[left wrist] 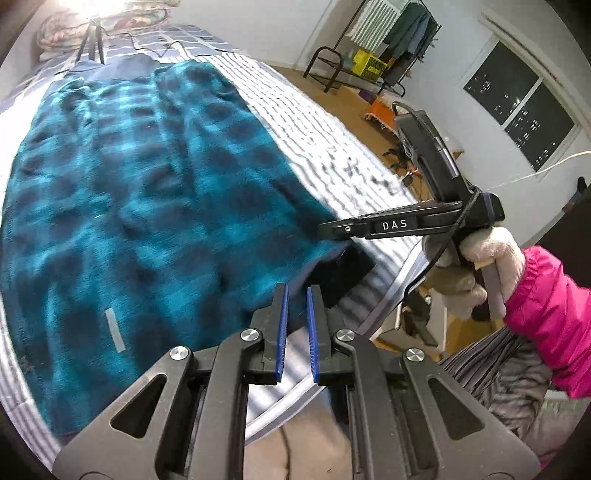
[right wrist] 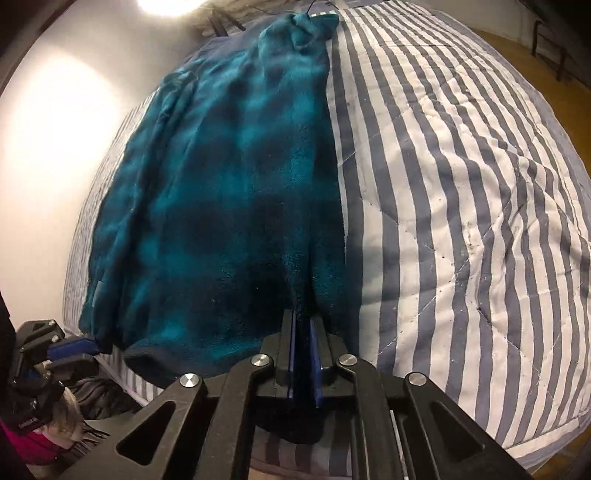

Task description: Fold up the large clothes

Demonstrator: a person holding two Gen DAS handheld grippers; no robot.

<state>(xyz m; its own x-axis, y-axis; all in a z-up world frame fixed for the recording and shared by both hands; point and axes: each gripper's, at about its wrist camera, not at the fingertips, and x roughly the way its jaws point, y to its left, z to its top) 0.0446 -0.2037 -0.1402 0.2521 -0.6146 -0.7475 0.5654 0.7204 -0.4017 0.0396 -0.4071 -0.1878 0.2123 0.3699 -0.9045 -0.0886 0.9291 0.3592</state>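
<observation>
Where the right gripper [right wrist: 303, 332] pinches its near hem and the left gripper [left wrist: 295, 314] hangs nearly closed on nothing, a teal checked fleece garment [left wrist: 140, 177] lies spread on a striped quilt [right wrist: 461, 184], with a clothes rack [left wrist: 399, 26] beyond; its far end blurs.

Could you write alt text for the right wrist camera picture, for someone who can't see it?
A hand-held black right gripper with blue pads is shut on the near hem of a teal and dark blue checked fleece garment, spread on a blue and white striped quilt. The left gripper sits at the garment's lower left corner, under a bright lamp glare.
</observation>
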